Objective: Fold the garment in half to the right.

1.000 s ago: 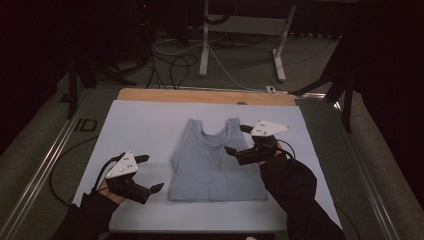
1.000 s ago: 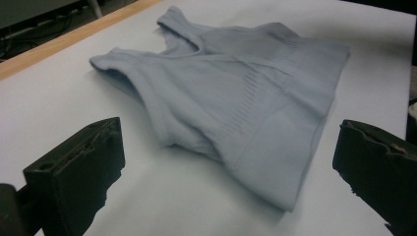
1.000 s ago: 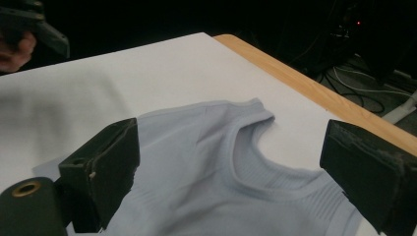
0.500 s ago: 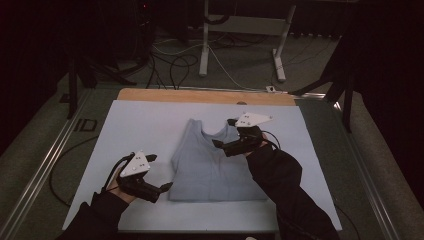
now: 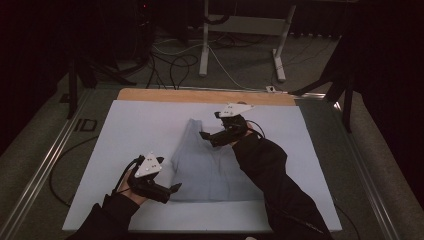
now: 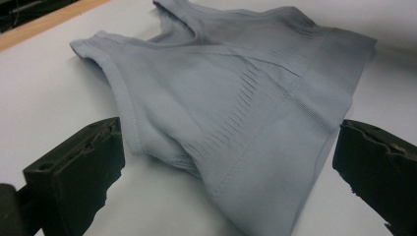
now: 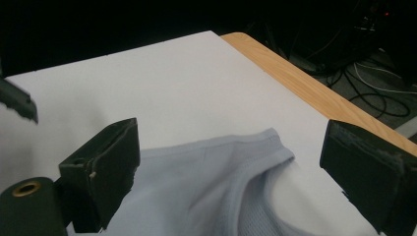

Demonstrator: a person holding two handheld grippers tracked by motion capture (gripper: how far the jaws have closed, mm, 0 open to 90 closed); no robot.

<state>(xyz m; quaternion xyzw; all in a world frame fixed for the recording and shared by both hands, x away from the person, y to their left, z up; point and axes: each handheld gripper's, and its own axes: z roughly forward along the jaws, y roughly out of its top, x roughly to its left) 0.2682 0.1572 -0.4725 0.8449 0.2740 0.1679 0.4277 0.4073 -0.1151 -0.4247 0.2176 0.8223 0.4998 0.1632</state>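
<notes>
Left claw (image 5: 172, 190) open beside vest (image 5: 212, 165) hem; right claw (image 5: 209, 138) open, seemingly above strap.

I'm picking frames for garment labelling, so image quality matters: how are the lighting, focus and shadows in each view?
High view: dim and grainy, surroundings almost black, only the white table cover lit; the pale blue tank top reads low-contrast. Left gripper view: bright, even light, the top's ribbing sharp, the near black jaws soft, a faint shadow under the raised fabric. Right gripper view: the shoulder strap clear, the background beyond the table black.
</notes>
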